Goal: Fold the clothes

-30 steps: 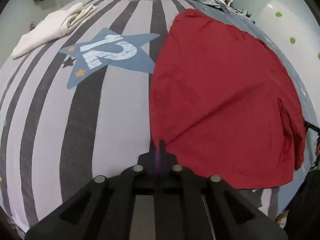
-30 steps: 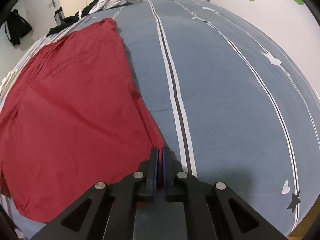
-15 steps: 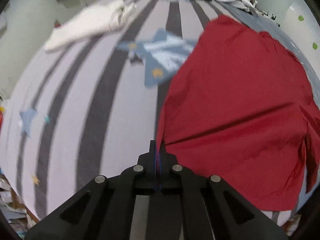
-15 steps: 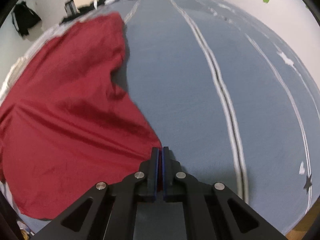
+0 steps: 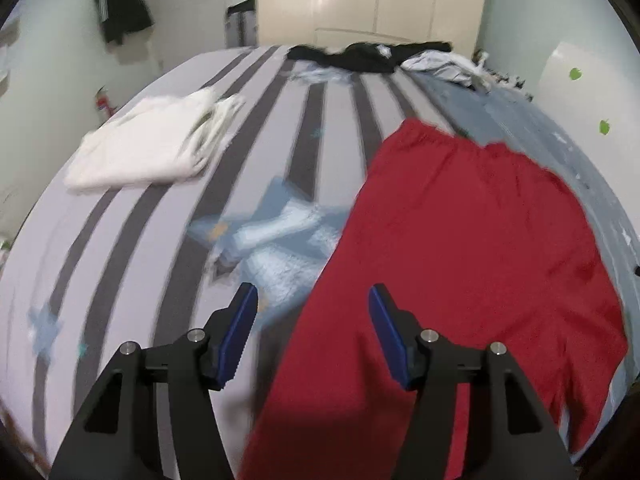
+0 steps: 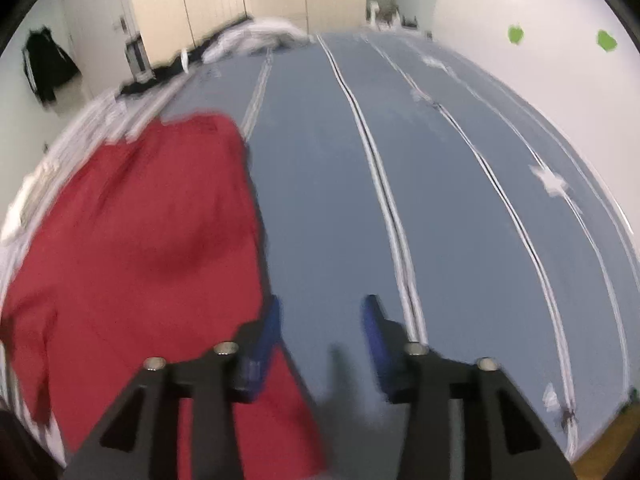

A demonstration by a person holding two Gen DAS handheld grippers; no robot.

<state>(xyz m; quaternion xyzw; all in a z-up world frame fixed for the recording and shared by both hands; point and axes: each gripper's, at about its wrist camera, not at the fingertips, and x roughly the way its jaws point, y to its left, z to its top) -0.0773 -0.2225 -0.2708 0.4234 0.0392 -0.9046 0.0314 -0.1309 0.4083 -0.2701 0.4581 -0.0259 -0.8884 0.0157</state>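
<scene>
A red garment (image 5: pixel 472 240) lies spread on the bed. In the left wrist view my left gripper (image 5: pixel 314 300) is open above the garment's left edge, holding nothing. In the right wrist view the red garment (image 6: pixel 152 240) fills the left side, and my right gripper (image 6: pixel 320 312) is open above its right edge, over the blue sheet. Both views are blurred by motion.
A folded white garment (image 5: pixel 152 148) lies on the striped bedcover (image 5: pixel 120 248) at the left. Dark and light clothes (image 5: pixel 368 56) are piled at the far end of the bed. A wardrobe (image 5: pixel 372 0) stands behind. A white wall with green stickers (image 6: pixel 540 40) borders the bed's right side.
Both grippers were shut on the red garment's near corners; they lifted it, then opened and let it go. The cameras have tilted up and the garment lies shorter on the bed.
</scene>
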